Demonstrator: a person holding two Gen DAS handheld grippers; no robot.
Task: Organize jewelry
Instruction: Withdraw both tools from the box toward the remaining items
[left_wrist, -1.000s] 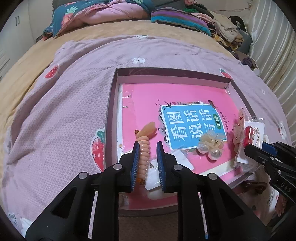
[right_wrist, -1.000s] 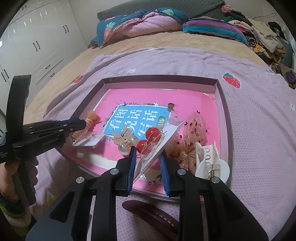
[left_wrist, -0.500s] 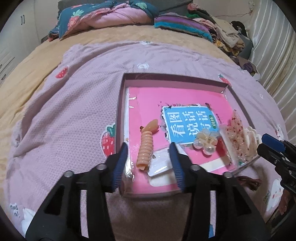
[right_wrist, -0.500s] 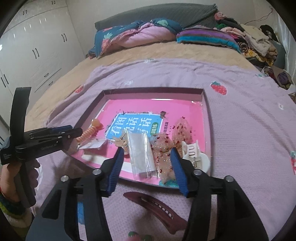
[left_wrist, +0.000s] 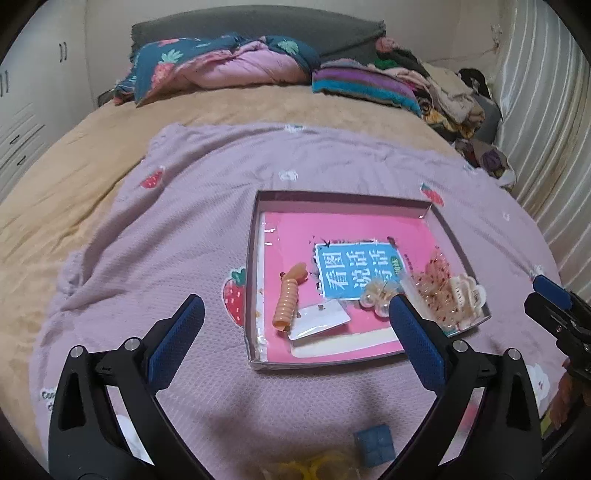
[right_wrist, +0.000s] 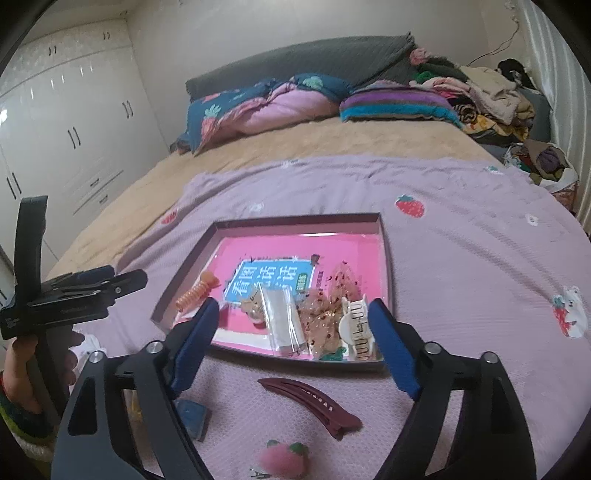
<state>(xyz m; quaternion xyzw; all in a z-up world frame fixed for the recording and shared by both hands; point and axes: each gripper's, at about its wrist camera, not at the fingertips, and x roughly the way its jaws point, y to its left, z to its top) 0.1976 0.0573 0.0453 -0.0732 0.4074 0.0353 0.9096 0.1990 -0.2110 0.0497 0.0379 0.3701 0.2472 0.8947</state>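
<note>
A: Left hand-held gripper (left_wrist: 293, 319), right hand-held gripper (right_wrist: 291, 334)?
B: Both stood wide open, empty, near the shallow pink-lined tray (right_wrist: 386, 258).
A: Contents?
B: Orange spiral hair tie (left_wrist: 287, 306), clear plastic packet (right_wrist: 282, 325), cream claw clip (right_wrist: 356, 328). A maroon hair clip (right_wrist: 312, 402) lay outside on the lilac blanket (left_wrist: 166, 229).

blanket (right_wrist: 461, 266) bare beside tray (right_wrist: 386, 258) | hair clip (right_wrist: 310, 400) lies before tray

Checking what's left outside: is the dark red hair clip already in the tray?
No: in the right wrist view the dark red hair clip lies on the purple blanket, just outside the tray.
</note>
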